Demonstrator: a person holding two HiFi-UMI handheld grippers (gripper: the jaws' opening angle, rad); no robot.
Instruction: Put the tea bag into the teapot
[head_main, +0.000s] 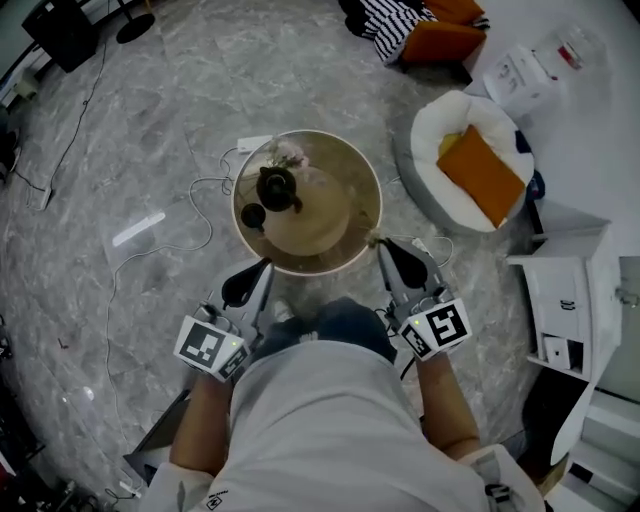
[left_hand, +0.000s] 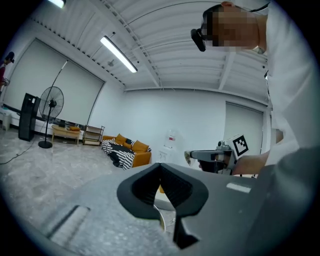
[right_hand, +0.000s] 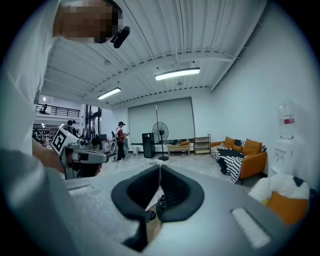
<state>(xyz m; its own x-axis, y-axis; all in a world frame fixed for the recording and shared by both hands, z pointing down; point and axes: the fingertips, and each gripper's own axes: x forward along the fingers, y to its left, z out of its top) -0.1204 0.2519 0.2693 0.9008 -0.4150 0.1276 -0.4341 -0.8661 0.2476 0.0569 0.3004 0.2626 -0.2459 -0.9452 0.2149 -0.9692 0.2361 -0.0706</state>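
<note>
Clutter round the teapot, what's there?
— The teapot (head_main: 278, 187) sits left of centre on the round table (head_main: 362, 205). Pale flowers (head_main: 287, 155) stand just beyond it, and 1 small black round thing (head_main: 253, 215) lies just beside it, near left. Cables (head_main: 205, 215) trail over the floor to the left. A white seat (head_main: 440, 125) with an orange cushion (head_main: 483, 175) is to the right.
And the 2 grippers?
— The left gripper (head_main: 247, 283) hangs off the table's near left edge, pads together on nothing. The right gripper (head_main: 382, 245) is at the near right rim, well apart from the teapot, its pads pinched on a small pale scrap, the tea bag (head_main: 374, 238).
What's hard to read?
— The tea bag is tiny, and the right gripper view hides it behind the pads. I can't tell if the teapot's lid is on. The person's torso (head_main: 320, 430) covers the near floor.
</note>
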